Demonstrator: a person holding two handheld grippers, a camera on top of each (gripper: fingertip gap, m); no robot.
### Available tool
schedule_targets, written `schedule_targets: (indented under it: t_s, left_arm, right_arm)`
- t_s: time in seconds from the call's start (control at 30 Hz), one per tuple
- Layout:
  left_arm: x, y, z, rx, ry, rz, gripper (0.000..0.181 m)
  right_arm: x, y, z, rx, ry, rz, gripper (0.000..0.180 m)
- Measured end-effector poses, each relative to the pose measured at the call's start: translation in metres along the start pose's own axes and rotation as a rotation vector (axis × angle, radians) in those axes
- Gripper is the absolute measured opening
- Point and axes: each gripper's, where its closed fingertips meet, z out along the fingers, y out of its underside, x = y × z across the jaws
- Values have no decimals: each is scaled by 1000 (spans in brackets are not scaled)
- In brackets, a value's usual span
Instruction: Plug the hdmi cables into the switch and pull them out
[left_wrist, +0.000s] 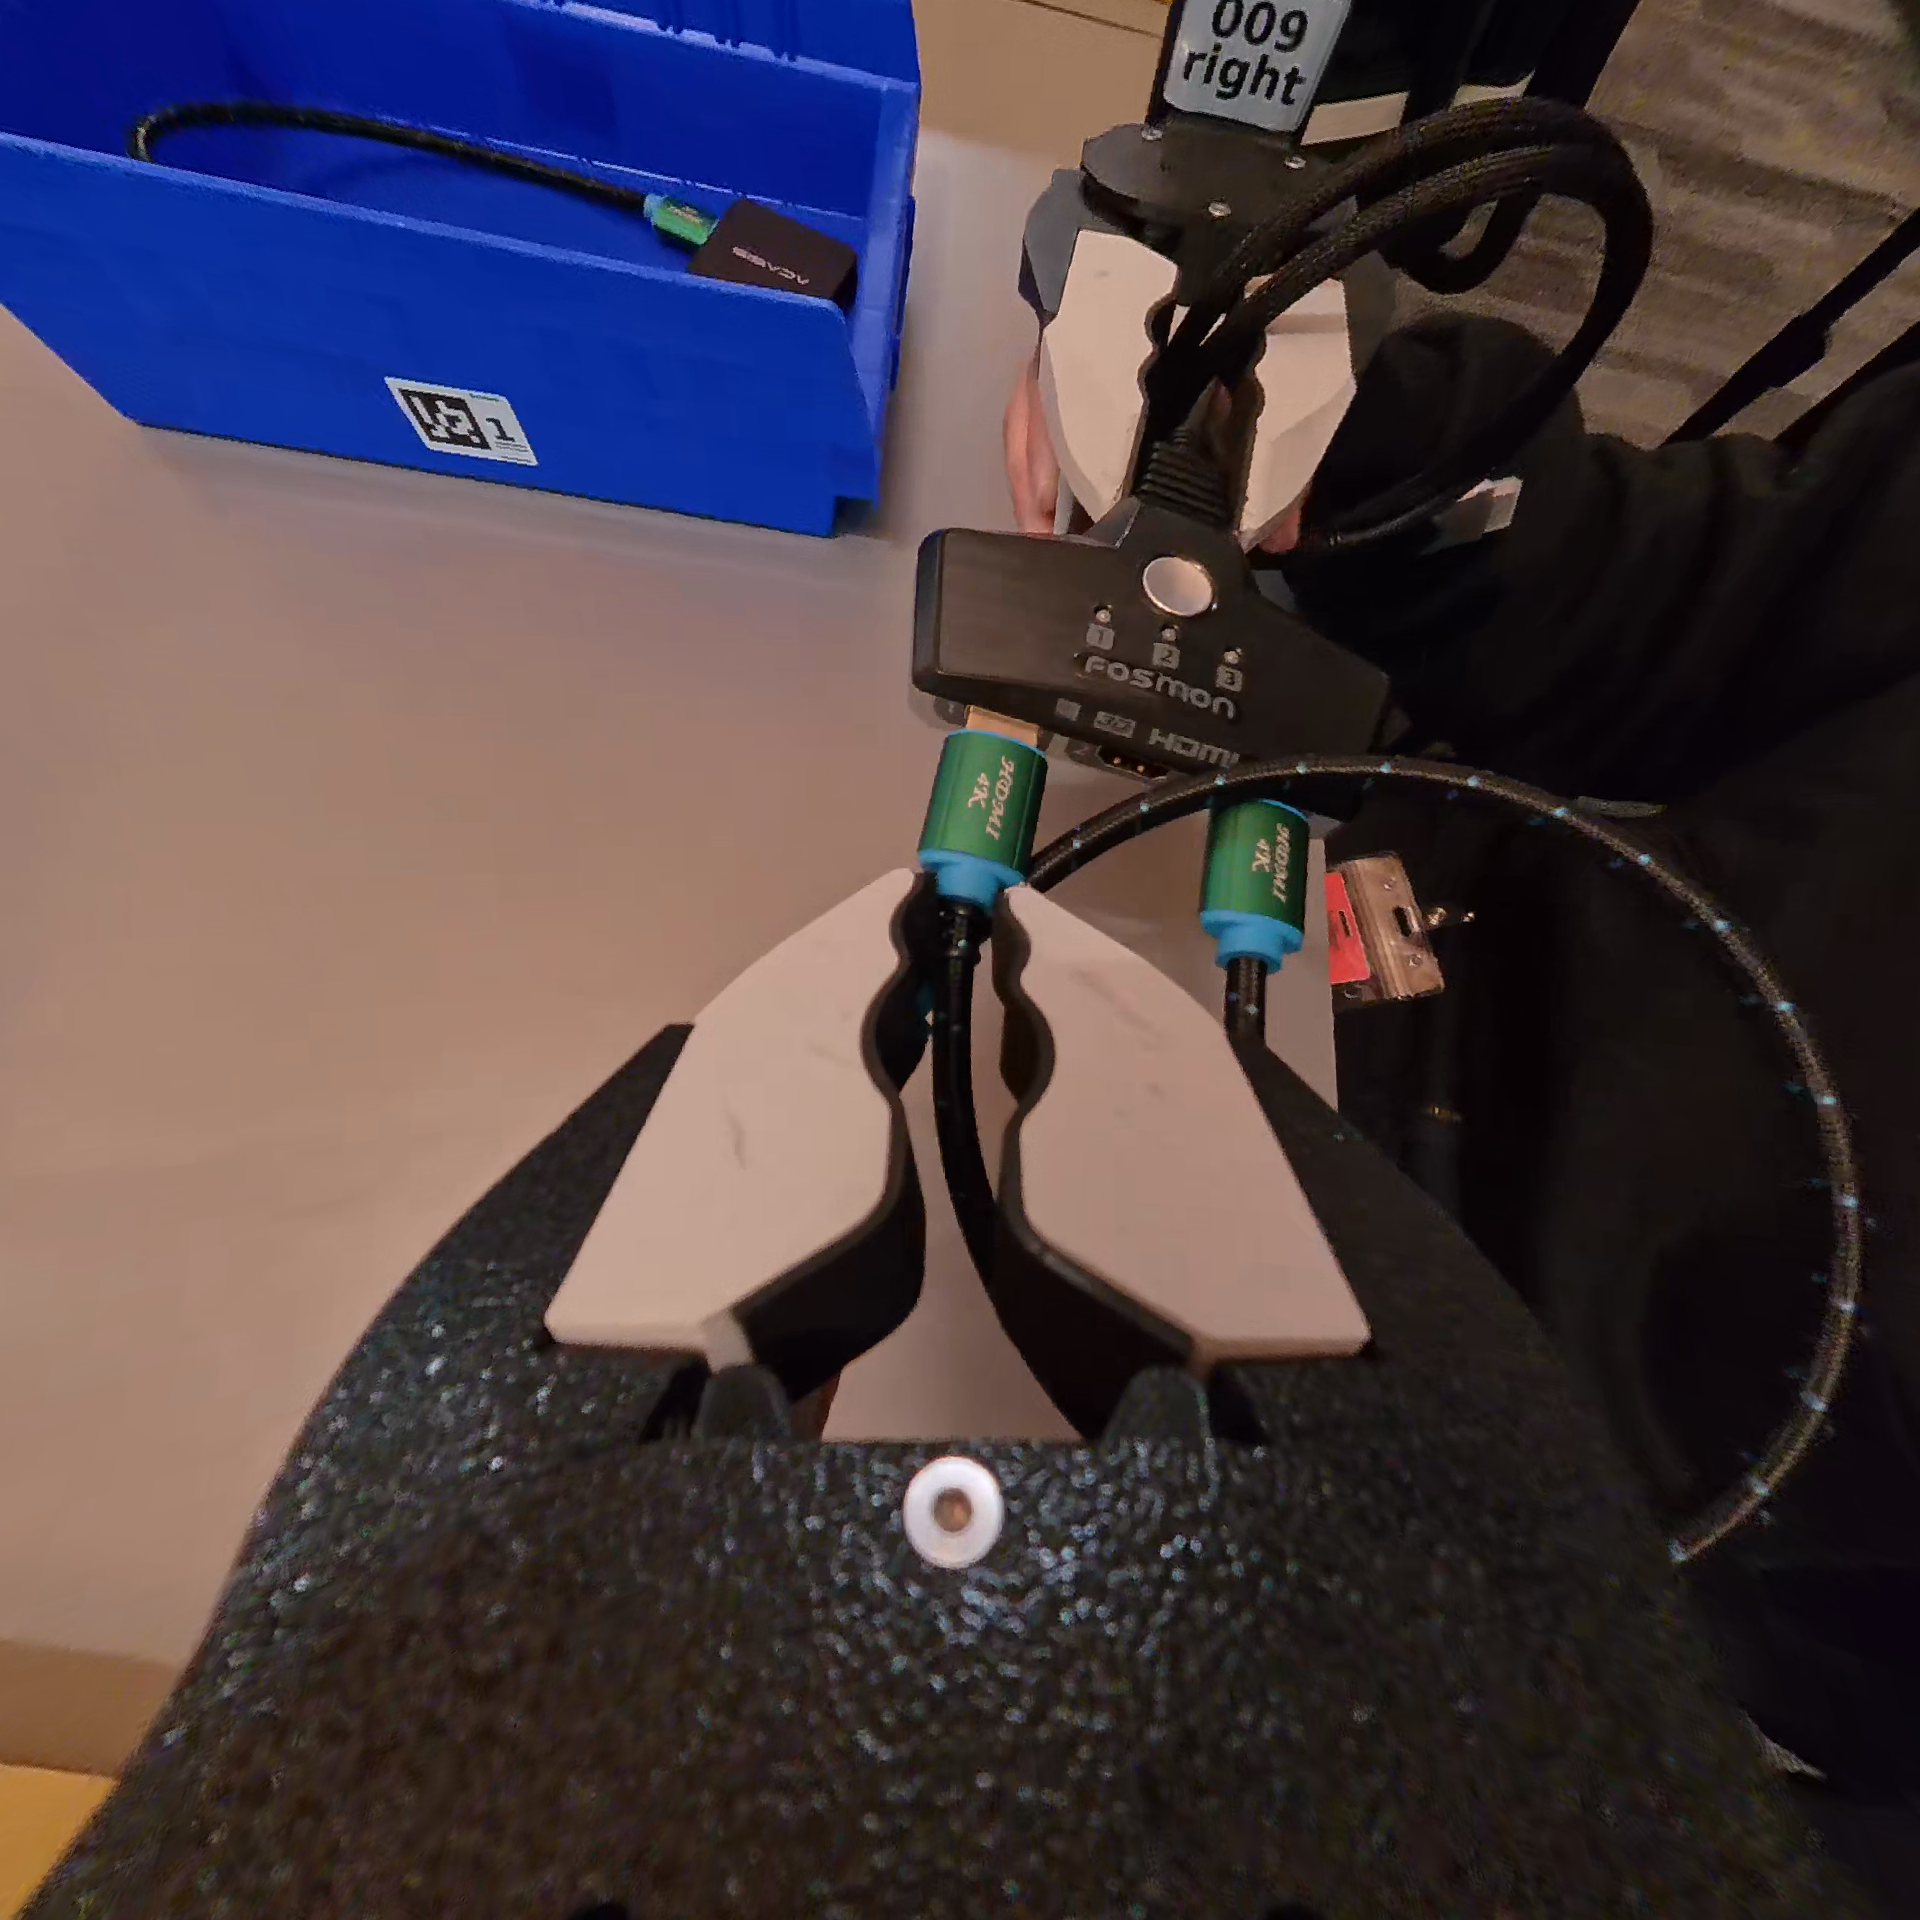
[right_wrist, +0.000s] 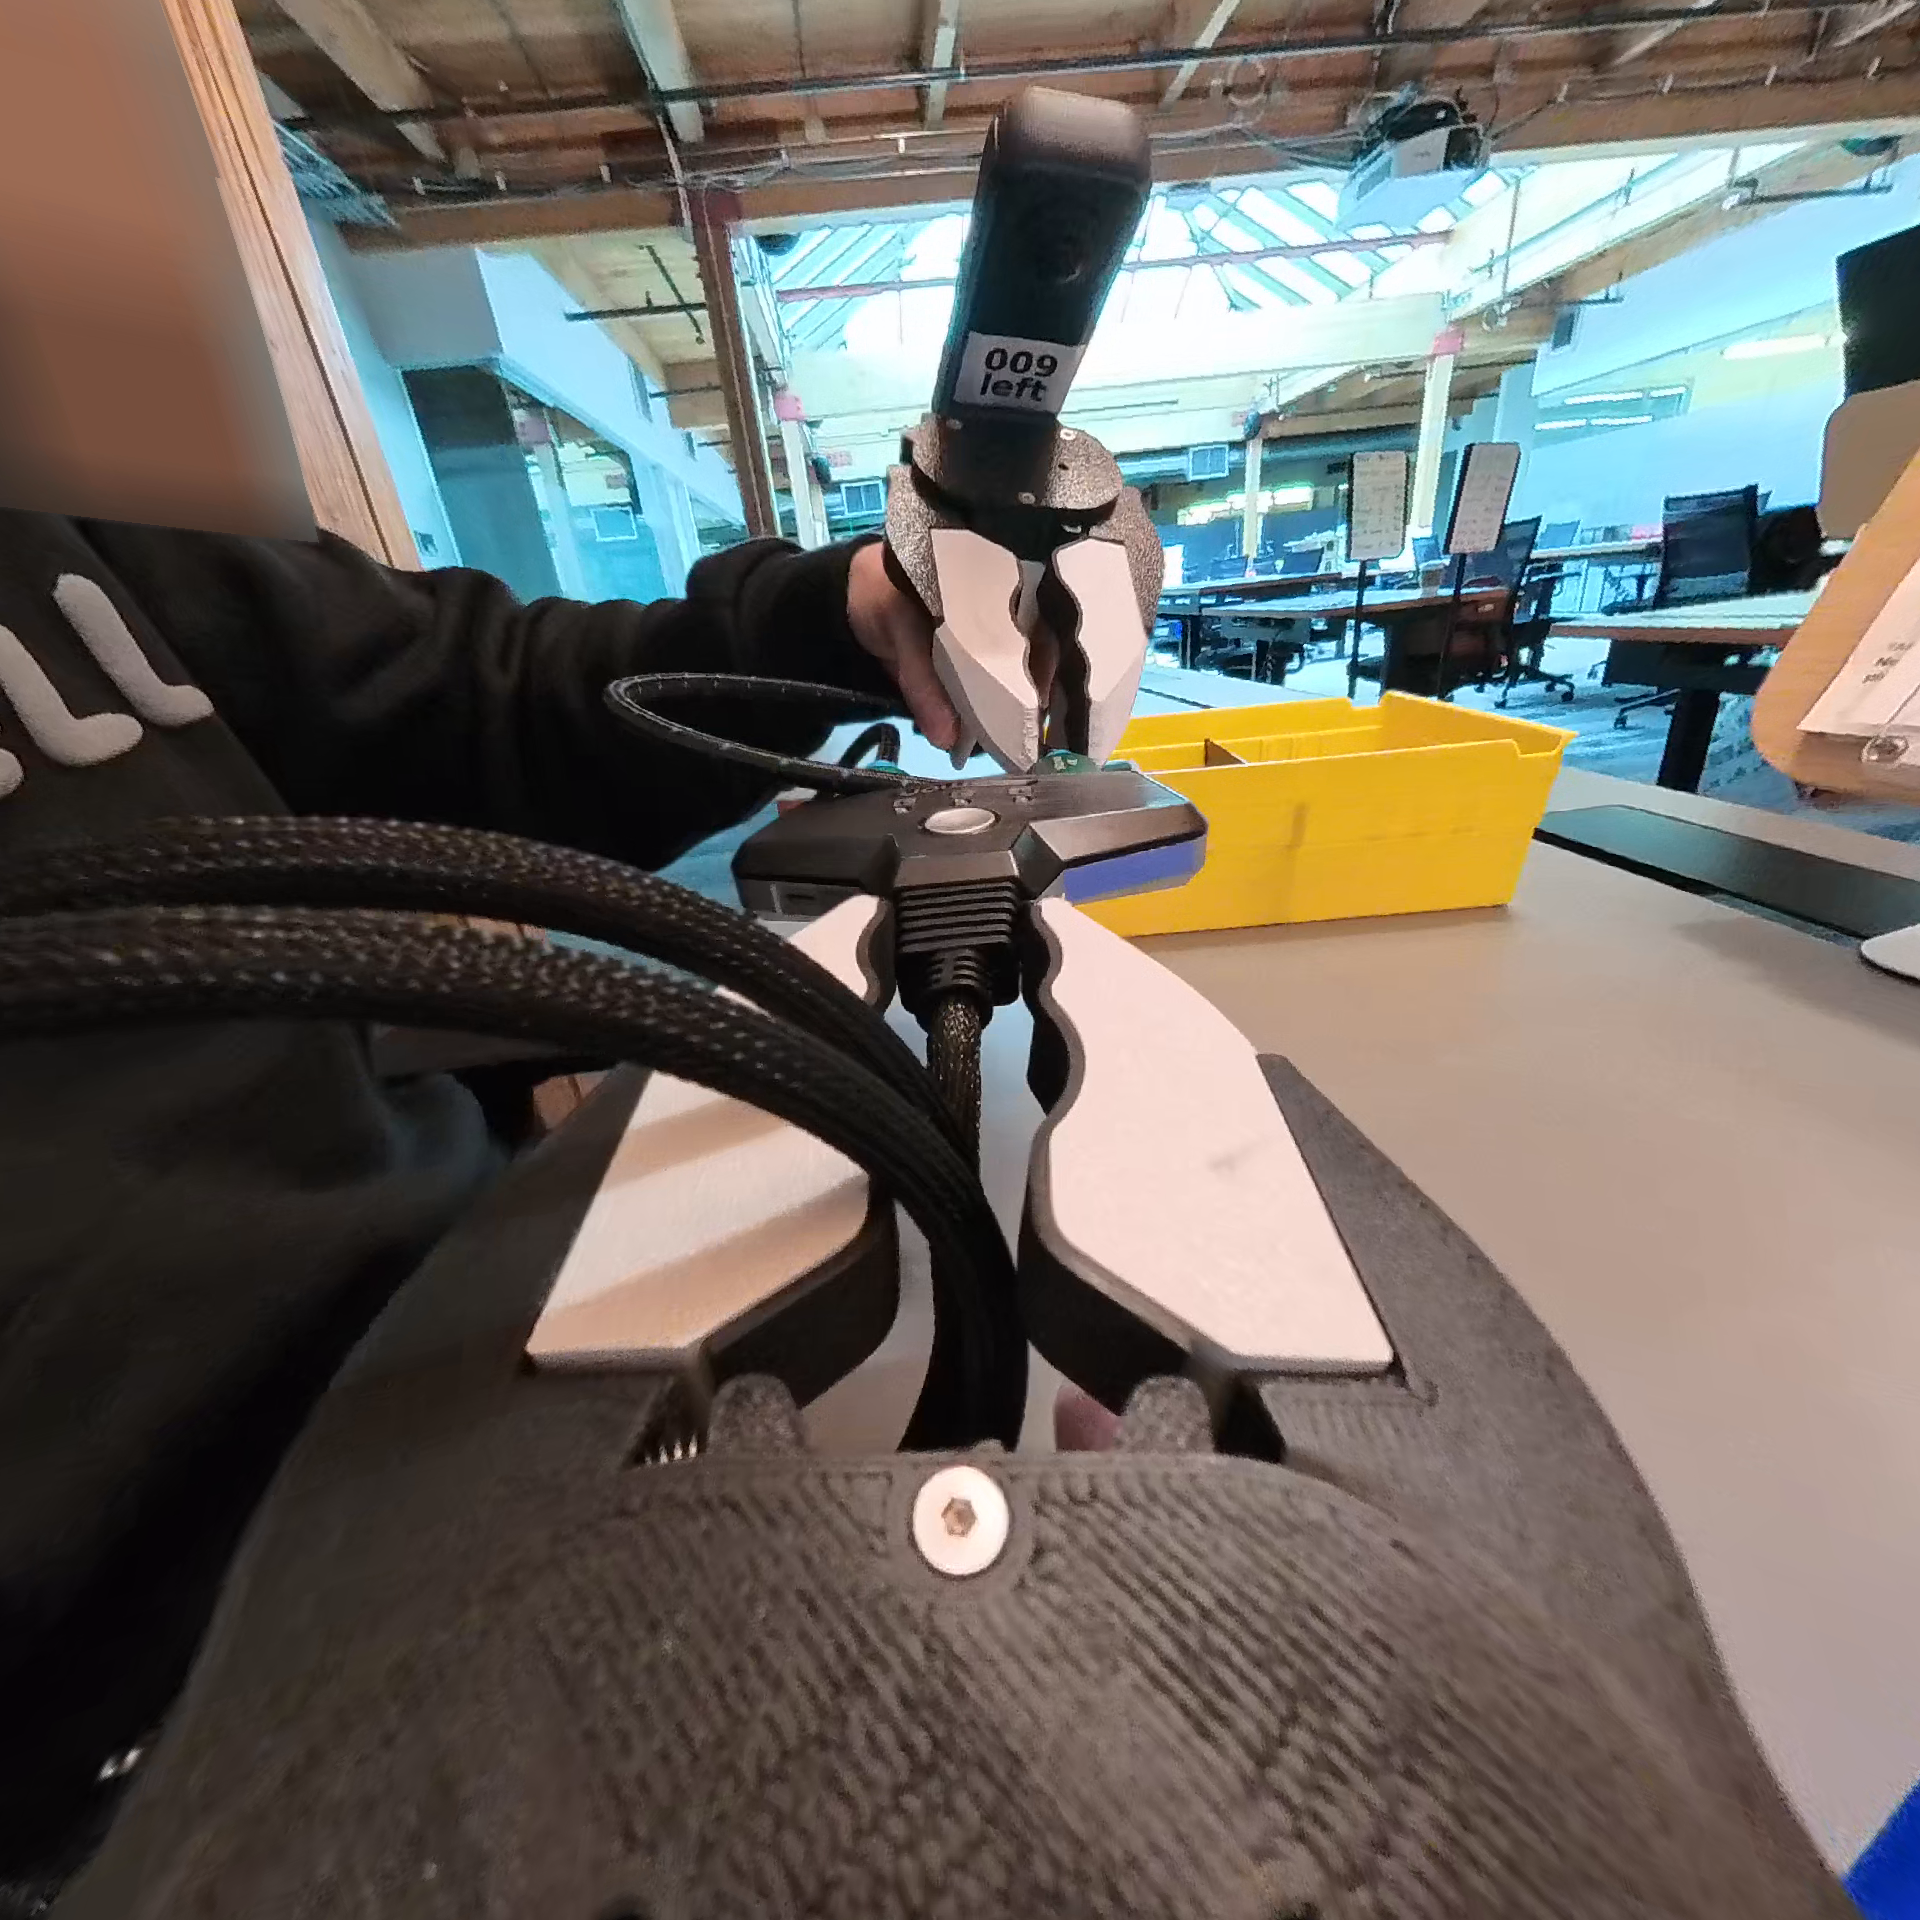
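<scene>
The black HDMI switch (left_wrist: 1143, 644) is held above the grey table. My right gripper (right_wrist: 956, 920) is shut on the ribbed collar of the switch's own black braided cable (right_wrist: 951, 935); it also shows in the left wrist view (left_wrist: 1195, 416). My left gripper (left_wrist: 961, 899) is shut on the black cable just behind a green HDMI plug (left_wrist: 977, 800). That plug's metal tip sits at the switch's leftmost port, part of it still showing. A second green plug (left_wrist: 1252, 868) sits in a port further right. The left gripper (right_wrist: 1039, 743) stands over the switch (right_wrist: 966, 831) in the right wrist view.
A blue bin (left_wrist: 520, 343) at the far left holds another cable with a green plug and a small black box (left_wrist: 774, 260). A yellow bin (right_wrist: 1330, 800) stands behind the switch. The person's black sleeve and jacket (left_wrist: 1662, 727) fill the right side, at the table's edge.
</scene>
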Motion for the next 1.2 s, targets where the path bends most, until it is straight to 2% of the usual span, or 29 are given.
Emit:
schedule_targets:
  t_s: [0.13,0.37,0.57,0.8,0.9,1.0,1.1,1.2]
  left_arm:
    - [1,4,-1,8,4,-2,10]
    - [8,-1,-4,-1,-68,177,10]
    - [10,-8,-7,71,-94,258,10]
    - [7,-10,-10,142,-29,94,10]
    - [8,-8,-10,136,-19,124,10]
    - [9,-21,-14,241,-11,153,10]
    - [11,-23,-10,218,-61,237,10]
    - [19,-30,-11,267,-69,292,11]
  right_arm:
    - [-2,1,3,-31,5,-47,23]
    - [-7,-4,1,26,-37,-30,24]
    - [-10,-8,1,33,-32,-50,24]
    - [-7,-10,4,63,-15,-59,24]
    - [-9,-11,5,77,-23,-67,24]
    - [-8,-22,2,174,-28,-81,24]
    - [-9,-19,-3,125,-11,-155,24]
    - [-14,-23,-8,128,-27,-184,24]
